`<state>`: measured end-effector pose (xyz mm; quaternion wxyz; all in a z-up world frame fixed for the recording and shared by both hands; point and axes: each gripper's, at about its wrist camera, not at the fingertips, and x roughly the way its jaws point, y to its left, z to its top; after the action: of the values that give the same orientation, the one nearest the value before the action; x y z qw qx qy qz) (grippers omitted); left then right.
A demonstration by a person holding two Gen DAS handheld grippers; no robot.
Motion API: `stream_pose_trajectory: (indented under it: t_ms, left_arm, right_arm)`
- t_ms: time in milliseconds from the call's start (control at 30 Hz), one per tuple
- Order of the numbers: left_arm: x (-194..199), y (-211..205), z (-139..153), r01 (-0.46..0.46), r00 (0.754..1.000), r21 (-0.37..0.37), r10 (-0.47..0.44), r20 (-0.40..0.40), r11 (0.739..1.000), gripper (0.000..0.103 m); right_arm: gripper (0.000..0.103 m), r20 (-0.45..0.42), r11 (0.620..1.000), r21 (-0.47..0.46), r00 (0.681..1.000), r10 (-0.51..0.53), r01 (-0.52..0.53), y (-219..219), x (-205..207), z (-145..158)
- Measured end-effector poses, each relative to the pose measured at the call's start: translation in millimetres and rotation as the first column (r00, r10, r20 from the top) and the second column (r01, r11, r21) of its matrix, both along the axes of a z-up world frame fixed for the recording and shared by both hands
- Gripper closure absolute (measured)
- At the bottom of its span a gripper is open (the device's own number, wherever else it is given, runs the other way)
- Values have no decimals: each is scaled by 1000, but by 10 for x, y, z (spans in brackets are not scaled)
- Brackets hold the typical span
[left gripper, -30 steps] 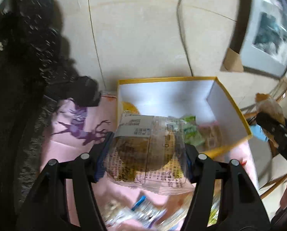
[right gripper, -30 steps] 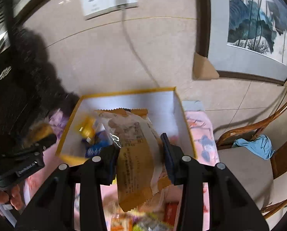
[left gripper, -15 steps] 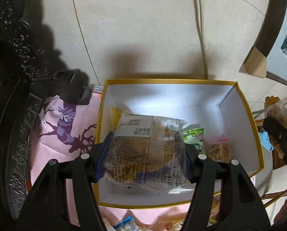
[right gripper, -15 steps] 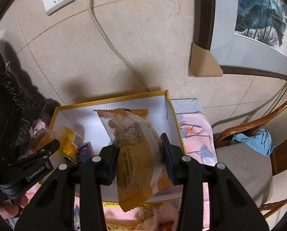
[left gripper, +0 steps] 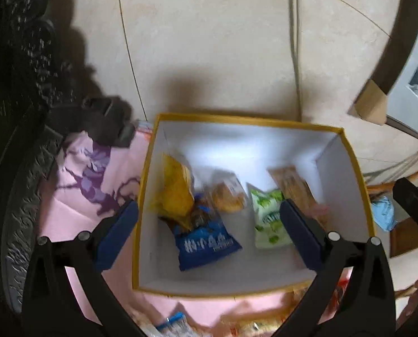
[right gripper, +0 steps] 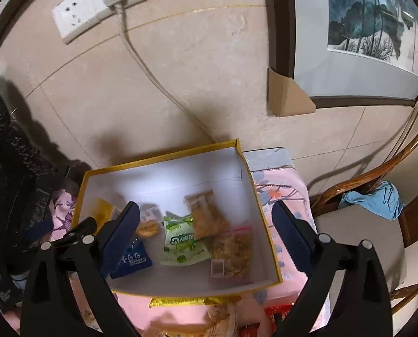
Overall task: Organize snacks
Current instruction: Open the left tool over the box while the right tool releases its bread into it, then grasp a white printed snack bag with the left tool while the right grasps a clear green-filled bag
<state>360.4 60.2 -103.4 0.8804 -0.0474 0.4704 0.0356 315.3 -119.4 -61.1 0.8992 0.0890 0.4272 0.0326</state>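
Note:
A yellow-rimmed white box (left gripper: 349, 151) (right gripper: 245, 165) sits on a pink cloth and holds several snack packs: a yellow bag (left gripper: 175, 191), a blue pack (left gripper: 206, 241) (right gripper: 133, 258), a clear-wrapped cake (left gripper: 228, 196) (right gripper: 148, 224), a green pack (left gripper: 267, 219) (right gripper: 183, 241) and an orange-brown pack (left gripper: 296, 185) (right gripper: 206, 213). My left gripper (left gripper: 209, 233) is open and empty above the box. My right gripper (right gripper: 206, 227) is open and empty above the box. The right gripper's side shows in the left wrist view (left gripper: 413, 202).
More loose snacks lie on the pink cloth (left gripper: 77, 191) in front of the box (right gripper: 192, 300). A tiled wall with a socket (right gripper: 96, 5) and cable stands behind. A wooden chair with a blue cloth (right gripper: 377, 199) is at right; dark carved furniture (left gripper: 15, 84) at left.
Both grippers have opened and let go of their packs. The clear-wrapped cake and the orange-brown pack now lie in the box.

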Motion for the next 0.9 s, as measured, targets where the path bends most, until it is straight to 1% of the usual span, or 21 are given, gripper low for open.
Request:
stream_pose_trajectory:
  t_ms: [33, 133, 200, 267, 300, 333, 367, 433, 467, 500, 533, 600, 633, 700, 767, 800, 833, 867, 900]
  left_arm:
    - [-56, 5, 2, 10, 1000, 4, -10, -4, 1000, 2]
    - [-293, 31, 3, 32, 999, 59, -30, -20, 998, 2]
    - [-478, 81, -35, 51, 998, 85, -48, -34, 995, 2]
    - [-652, 145, -112, 53, 997, 89, -47, -64, 995, 2]
    - [-711, 172, -150, 47, 996, 80, -41, -74, 996, 2]
    - [-817, 224, -241, 33, 994, 60, -27, -103, 998, 2]
    - [-868, 257, -310, 20, 991, 44, -14, -134, 999, 2]
    - [-991, 374, -513, -3, 976, -29, -3, -218, 1000, 2]
    - [-1055, 429, -579, -16, 974, -48, 4, -228, 999, 2]
    - [-1114, 473, -630, -30, 973, -44, 19, -229, 999, 2]
    - [-1167, 508, -671, -40, 973, -28, 33, -228, 999, 2]
    - [-1310, 583, -785, -52, 971, 35, 59, -233, 998, 2]
    - [-1386, 620, -885, -40, 962, 65, 56, -266, 997, 2]
    - [-1487, 669, -1028, -18, 949, 85, 44, -313, 996, 2]
    - [-1587, 741, -1146, -20, 948, 140, 63, -313, 990, 2]
    - [-1618, 783, -1214, -29, 946, 188, 87, -312, 982, 2]
    - [-1634, 824, -1290, -22, 941, 215, 93, -325, 976, 2]
    - [-1641, 867, -1353, -9, 935, 214, 84, -344, 977, 2]
    - [-1648, 909, -1446, 5, 924, 193, 70, -376, 981, 2]
  right_arm:
    - [8, 3, 1000, -11, 1000, 8, -8, 10, -58, 13]
    - [8, 3, 997, -48, 998, 60, -60, 58, -334, 33]
    - [7, -25, 994, -72, 997, 75, -77, 84, -470, -8]
    - [7, -69, 986, -128, 993, 101, -109, 137, -620, -113]
    - [6, -91, 981, -157, 990, 104, -117, 162, -705, -186]
    - [6, -112, 977, -168, 987, 111, -129, 183, -759, -253]
    - [6, -162, 975, -159, 978, 132, -158, 214, -843, -379]
    - [6, -231, 974, -137, 962, 147, -182, 260, -959, -575]
    - [6, -244, 973, -132, 957, 155, -191, 283, -1002, -627]
    - [6, -254, 970, -131, 953, 166, -204, 319, -1068, -705]
    - [6, -262, 968, -138, 950, 171, -212, 349, -1107, -756]
    - [6, -299, 961, -148, 936, 183, -235, 423, -1190, -904]
    - [6, -325, 962, -127, 926, 191, -242, 456, -1236, -996]
    - [6, -365, 962, -81, 906, 213, -259, 526, -1299, -1138]
    - [6, -391, 957, -56, 888, 241, -285, 670, -1347, -1245]
    - [6, -393, 953, -50, 883, 257, -300, 771, -1376, -1276]
    - [6, -394, 949, -39, 878, 272, -312, 859, -1397, -1289]
    - [6, -403, 946, 1, 865, 298, -325, 981, -1431, -1310]
    - [6, -415, 945, 31, 856, 308, -325, 1038, -1451, -1322]
